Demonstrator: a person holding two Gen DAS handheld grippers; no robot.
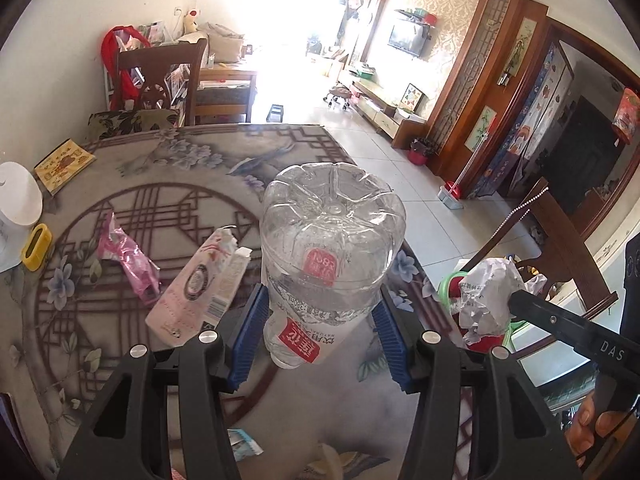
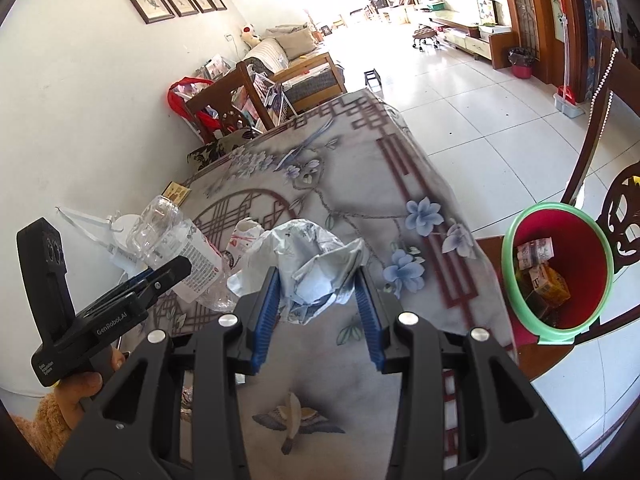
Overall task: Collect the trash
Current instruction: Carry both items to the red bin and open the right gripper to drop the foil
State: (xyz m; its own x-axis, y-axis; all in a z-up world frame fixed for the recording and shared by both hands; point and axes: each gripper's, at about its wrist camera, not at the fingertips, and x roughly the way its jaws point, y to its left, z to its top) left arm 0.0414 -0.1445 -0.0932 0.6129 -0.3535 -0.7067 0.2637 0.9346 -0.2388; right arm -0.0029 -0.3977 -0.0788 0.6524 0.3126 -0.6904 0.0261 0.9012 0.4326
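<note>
Where the ribbed blue pads meet their loads, we see both tools pinching something. Our left gripper (image 1: 320,316) clamps a clear plastic bottle (image 1: 328,248) around its labelled middle, the moulded petal-shaped base pointing away from the camera and the neck end toward it, a red and white label wrapped round the smooth, glossy wall. Our right gripper (image 2: 318,300) squeezes a crumpled paper ball (image 2: 316,268), white with faint printed text, its creases sharp and irregular, bulging out above the pads. Both things are held up above the table (image 1: 168,168), which is covered by a soft grey cloth printed with dark red lattice and pale blue flowers.

Just beyond the bottle, a flattened pink and white tube (image 1: 200,280) lies on the cloth, its torn end ragged. Beside it sits a crinkled pink plastic wrapper (image 1: 128,256), thin and shiny. Farther left a small yellow rounded object (image 1: 37,246) rests near a white plastic appliance (image 1: 18,204), and a yellow printed booklet (image 1: 64,165) lies flat by the far edge.

Off the table's right edge, a red bin (image 2: 560,272) with a smooth green rim stands on a wooden chair (image 2: 600,184), holding small folded cartons.
</note>
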